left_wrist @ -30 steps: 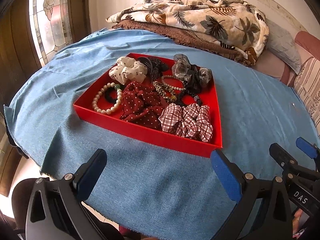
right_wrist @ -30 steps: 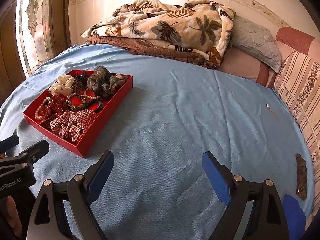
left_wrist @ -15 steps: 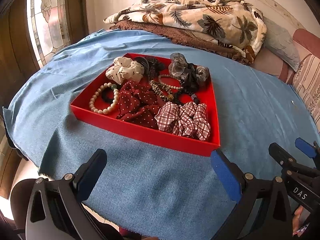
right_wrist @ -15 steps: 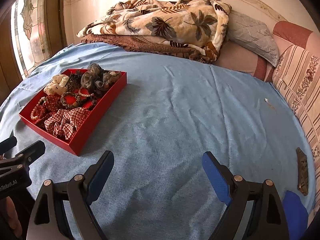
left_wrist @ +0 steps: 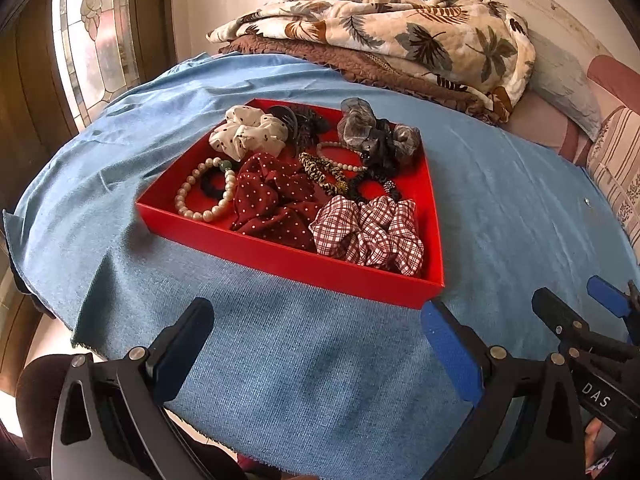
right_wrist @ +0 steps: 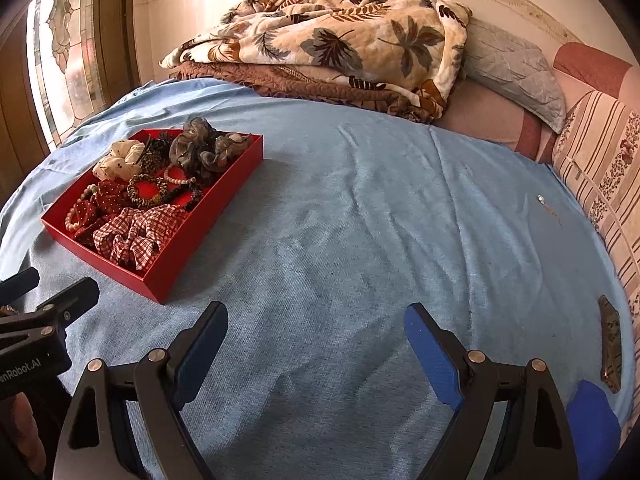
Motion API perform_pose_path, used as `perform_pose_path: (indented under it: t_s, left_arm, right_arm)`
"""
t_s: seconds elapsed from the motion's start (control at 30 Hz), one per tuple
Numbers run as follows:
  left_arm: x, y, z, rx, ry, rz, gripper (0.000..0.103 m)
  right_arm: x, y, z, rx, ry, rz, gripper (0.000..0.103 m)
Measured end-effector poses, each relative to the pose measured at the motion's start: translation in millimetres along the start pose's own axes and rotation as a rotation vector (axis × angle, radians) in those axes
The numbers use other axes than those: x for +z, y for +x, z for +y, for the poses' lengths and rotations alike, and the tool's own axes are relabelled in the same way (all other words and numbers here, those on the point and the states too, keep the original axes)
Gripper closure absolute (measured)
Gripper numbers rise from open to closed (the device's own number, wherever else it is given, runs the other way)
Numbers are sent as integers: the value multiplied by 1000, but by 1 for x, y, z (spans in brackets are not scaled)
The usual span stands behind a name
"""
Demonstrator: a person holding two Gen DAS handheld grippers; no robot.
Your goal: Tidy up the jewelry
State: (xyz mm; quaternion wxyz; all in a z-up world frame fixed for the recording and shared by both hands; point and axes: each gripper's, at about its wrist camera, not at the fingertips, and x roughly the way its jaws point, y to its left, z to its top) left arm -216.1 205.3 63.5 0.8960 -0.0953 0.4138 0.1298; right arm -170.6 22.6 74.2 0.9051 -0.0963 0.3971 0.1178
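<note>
Shallow red cardboard tray (left_wrist: 304,268), centre of left-wrist frame on blue cloth (right_wrist: 360,240), holds scrunchies and bead bracelets together — fits sorted or awaiting sorting; left gripper (left_wrist: 316,344) and right gripper (right_wrist: 316,340) both spread, empty.

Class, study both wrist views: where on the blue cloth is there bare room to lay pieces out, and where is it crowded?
Bare: the wide blue cloth between the red tray and the striped cushion, and the strip in front of the tray. Crowded: inside the tray, packed with scrunchies and bead bracelets; the folded blankets fill the far edge.
</note>
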Motion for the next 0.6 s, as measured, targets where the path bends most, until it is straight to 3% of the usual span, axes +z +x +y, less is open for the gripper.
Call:
perform_pose_path:
  t_s: [0.33,0.6]
  left_arm:
    - [7,-1,-8,26,27,7,0]
    - [35,-21,-43,48,118,-67,0]
  right_arm:
    - [1,3,0,22,-3,0,10]
    - [6,-1,-28,53,60,-9,10]
